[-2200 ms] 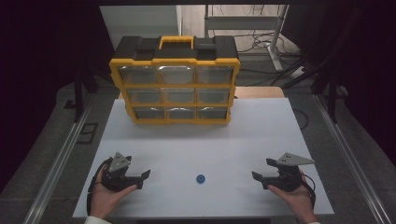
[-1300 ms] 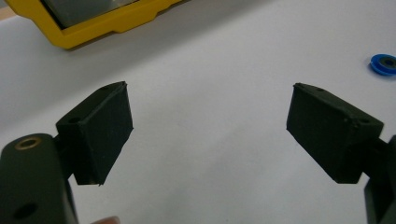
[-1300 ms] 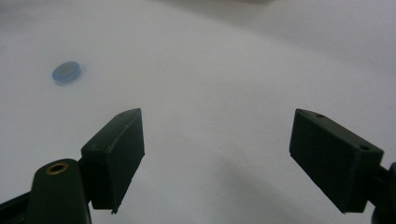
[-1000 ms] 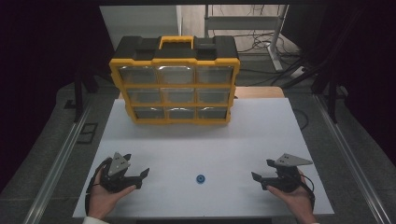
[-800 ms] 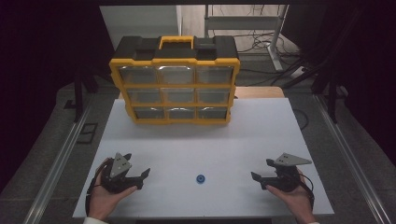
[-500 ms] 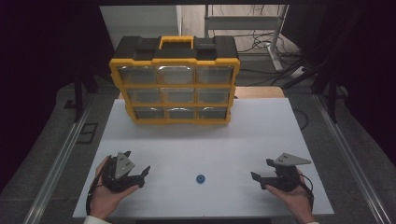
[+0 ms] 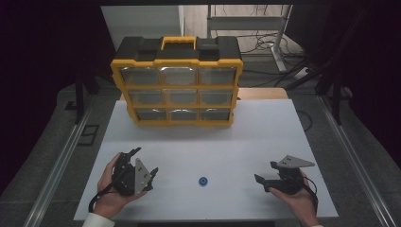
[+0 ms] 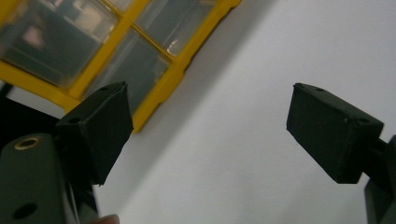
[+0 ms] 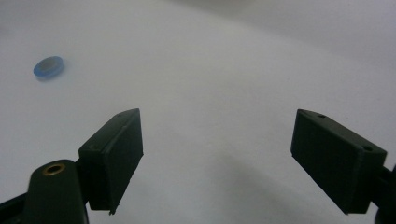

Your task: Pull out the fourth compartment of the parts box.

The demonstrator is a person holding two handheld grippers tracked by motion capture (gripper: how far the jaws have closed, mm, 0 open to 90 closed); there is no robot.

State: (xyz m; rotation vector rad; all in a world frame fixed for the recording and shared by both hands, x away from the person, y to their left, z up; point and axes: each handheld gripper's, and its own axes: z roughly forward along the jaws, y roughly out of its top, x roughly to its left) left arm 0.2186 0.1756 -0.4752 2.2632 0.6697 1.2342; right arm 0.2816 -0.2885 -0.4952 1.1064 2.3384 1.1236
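A small blue ring point(image 7: 203, 181) lies flat on the white table point(image 7: 265, 132), near the front edge between my two grippers. In the right gripper view the blue ring point(image 9: 48, 66) sits far off to the upper left. My left gripper point(image 7: 145, 161) is held at the front left, rolled onto its side, jaws wide open and empty. In its own view the left gripper point(image 8: 210, 126) points at the lower corner of the organizer case point(image 8: 116, 42). My right gripper point(image 7: 265, 171) rests at the front right, open and empty, aimed left over bare table; its jaws point(image 9: 217, 154) stand wide apart.
A yellow and black organizer case point(image 7: 177, 82) with clear drawer fronts stands upright at the table's back centre. Metal rails run along the floor on both sides. Cables and a frame lie behind the table.
The left hand has rolled its gripper so the grey plate faces sideways, and lifted it slightly toward the case. The right gripper and the blue ring have stayed put.
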